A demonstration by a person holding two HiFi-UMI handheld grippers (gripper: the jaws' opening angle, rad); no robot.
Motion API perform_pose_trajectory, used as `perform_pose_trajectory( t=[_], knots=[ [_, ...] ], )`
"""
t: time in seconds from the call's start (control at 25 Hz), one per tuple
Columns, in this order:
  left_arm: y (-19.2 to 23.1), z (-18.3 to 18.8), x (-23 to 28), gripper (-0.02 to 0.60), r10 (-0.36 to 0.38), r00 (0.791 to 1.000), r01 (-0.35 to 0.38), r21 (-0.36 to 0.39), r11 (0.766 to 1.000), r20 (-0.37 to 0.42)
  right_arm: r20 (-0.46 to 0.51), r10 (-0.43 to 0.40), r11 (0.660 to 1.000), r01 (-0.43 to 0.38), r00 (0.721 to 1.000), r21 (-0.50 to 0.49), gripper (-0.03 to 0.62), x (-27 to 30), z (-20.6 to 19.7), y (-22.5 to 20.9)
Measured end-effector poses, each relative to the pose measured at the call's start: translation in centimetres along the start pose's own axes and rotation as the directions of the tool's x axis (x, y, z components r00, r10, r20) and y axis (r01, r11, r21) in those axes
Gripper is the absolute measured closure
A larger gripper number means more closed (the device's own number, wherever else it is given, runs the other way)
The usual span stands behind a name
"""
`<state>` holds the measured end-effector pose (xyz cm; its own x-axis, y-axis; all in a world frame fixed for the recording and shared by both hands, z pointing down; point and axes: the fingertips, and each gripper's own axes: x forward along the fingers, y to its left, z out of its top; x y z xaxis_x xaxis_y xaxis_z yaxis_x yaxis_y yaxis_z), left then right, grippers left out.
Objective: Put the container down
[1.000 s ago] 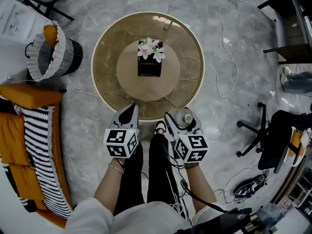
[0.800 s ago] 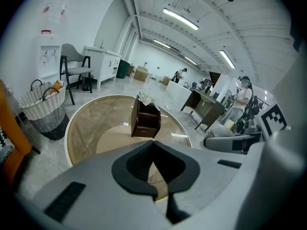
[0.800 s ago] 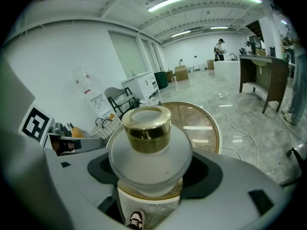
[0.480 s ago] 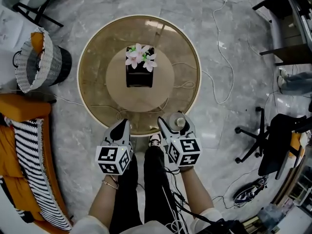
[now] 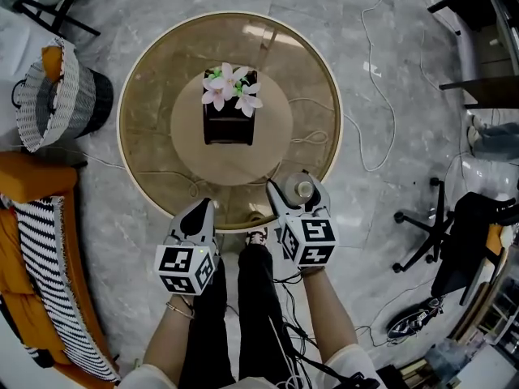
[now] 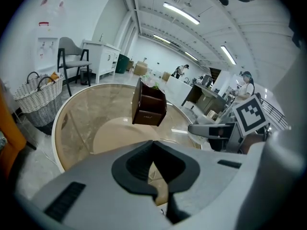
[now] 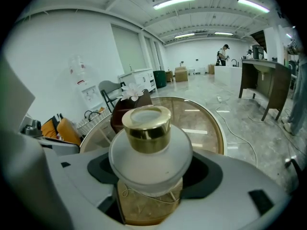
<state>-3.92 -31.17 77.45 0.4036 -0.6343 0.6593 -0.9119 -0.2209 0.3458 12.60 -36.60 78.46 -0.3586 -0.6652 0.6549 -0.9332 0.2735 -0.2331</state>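
- Frosted white glass under a gold cap: this is the container (image 7: pixel 149 150). It stands upright between the jaws of the right tool (image 5: pixel 299 194), which are clamped on its sides just below the wide shoulder.
- From the head view, the container (image 5: pixel 305 190) hangs over the near right edge of the round glass table (image 5: pixel 154 71). The right gripper view shows tinted glass directly beneath it. No view settles whether its base touches the glass or is just above it.
- Beside it, at the near edge of the table, the left tool (image 5: pixel 200 211) has its jaws pressed together with nothing between them. It seems to have no part in the carry.
- By my reading the task is in its last stretch: the container is at the table but not yet put down.
- What is left is to lower it until the base rests flat, then part the jaws. The right tool must then draw back without nudging the container over.
- The spot is close to the rim, so a place a little further in would likely be safer.
- Further in, at the middle of the table, a dark brown box (image 5: pixel 228 128) topped with pale pink flowers (image 5: pixel 229 87) stands well apart from the container and does not crowd it.
- Beyond the table on the left, a wicker basket (image 5: pixel 45 96) stands on the grey marble floor (image 5: pixel 381 23).
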Motion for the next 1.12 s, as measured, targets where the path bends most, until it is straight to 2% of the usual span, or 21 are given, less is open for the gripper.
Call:
perform_pose_trajectory(
  t=[1.12],
  knots=[
    [0.5,-2.2,1.8,0.574,0.01,0.999,-0.01,-0.026,1.0,-0.032,-0.038,-0.047,0.994,0.043,0.998,-0.101,0.247,3.9,-1.6,-1.8]
  ],
)
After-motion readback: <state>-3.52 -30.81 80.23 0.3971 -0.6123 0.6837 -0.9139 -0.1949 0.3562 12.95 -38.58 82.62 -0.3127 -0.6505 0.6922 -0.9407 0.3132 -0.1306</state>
